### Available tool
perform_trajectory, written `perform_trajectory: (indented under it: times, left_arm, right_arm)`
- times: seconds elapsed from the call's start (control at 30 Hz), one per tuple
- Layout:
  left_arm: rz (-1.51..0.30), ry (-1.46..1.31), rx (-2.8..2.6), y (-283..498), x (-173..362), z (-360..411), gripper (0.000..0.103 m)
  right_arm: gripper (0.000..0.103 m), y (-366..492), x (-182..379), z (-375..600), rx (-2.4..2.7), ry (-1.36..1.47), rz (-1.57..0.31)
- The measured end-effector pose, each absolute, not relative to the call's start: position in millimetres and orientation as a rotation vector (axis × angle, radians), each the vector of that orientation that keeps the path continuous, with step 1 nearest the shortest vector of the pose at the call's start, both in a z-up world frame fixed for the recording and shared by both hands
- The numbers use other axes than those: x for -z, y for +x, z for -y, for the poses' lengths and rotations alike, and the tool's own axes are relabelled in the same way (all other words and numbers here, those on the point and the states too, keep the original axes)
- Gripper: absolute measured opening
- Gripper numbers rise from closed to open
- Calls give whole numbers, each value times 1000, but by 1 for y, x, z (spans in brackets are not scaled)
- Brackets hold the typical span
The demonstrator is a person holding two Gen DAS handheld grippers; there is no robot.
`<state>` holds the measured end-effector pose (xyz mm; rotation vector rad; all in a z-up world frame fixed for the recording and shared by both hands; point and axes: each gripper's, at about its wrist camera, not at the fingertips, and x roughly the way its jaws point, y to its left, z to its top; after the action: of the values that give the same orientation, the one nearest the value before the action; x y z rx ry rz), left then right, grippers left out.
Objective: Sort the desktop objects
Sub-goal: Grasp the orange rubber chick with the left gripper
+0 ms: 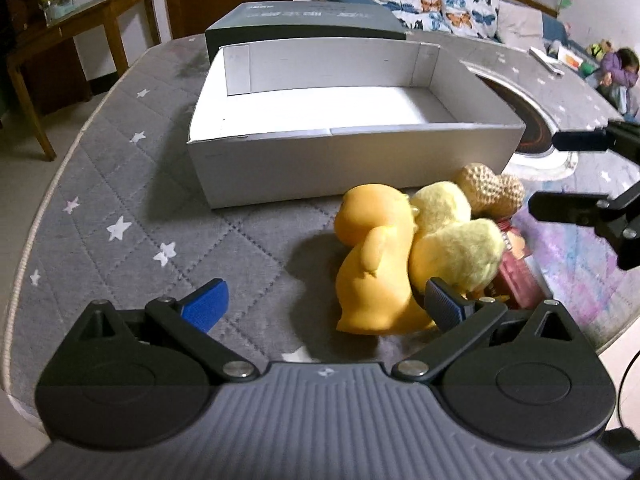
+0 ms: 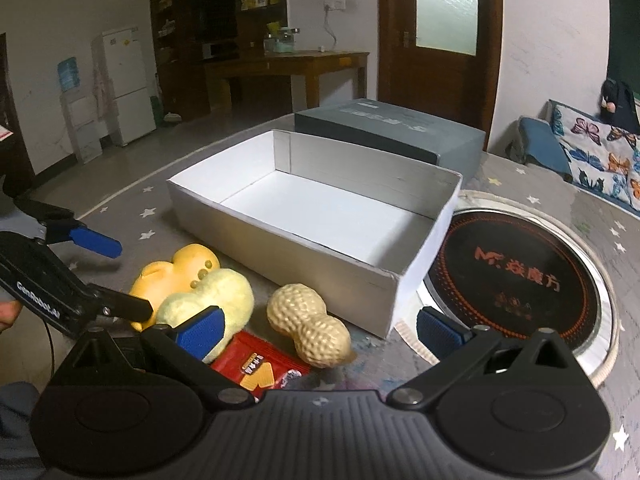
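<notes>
An orange toy duck (image 1: pixel 372 264) (image 2: pixel 180 272), a fuzzy yellow plush (image 1: pixel 452 240) (image 2: pixel 212 300), a peanut toy (image 1: pixel 490 188) (image 2: pixel 308 326) and a red snack packet (image 1: pixel 516 280) (image 2: pixel 256 368) lie bunched in front of an open white box (image 1: pixel 340 160) (image 2: pixel 304 256). My left gripper (image 1: pixel 324 304) (image 2: pixel 120 280) is open, its jaws on either side of the duck's near end, touching nothing. My right gripper (image 2: pixel 320 330) (image 1: pixel 560 172) is open and empty, hovering just short of the peanut toy and red packet.
A dark grey box lid (image 1: pixel 308 24) (image 2: pixel 392 132) lies behind the white box. A round induction hob (image 2: pixel 516 280) (image 1: pixel 528 116) is set in the table to the right. The grey star-patterned cloth (image 1: pixel 120 208) ends at the table's left edge.
</notes>
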<state>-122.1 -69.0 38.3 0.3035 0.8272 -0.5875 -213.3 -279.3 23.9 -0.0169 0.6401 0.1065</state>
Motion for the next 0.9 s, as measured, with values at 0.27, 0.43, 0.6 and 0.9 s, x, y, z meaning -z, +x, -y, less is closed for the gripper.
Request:
perform_trajectory:
  times: [0.27, 0.43, 0.6, 0.9]
  left_arm:
    - [-807, 390, 550, -123, -39, 71, 103]
    - [-788, 422, 517, -119, -40, 67, 103]
    - [-772, 417, 499, -112, -44, 59, 103]
    - [-827, 365, 522, -106, -39, 45, 103]
  right_arm:
    - [103, -208, -26, 271, -155, -38, -636]
    - [103, -207, -27, 259, -215, -58, -641]
    - [103, -203, -34, 240, -295, -100, -628]
    - [92, -180, -30, 203, -404, -166, -654]
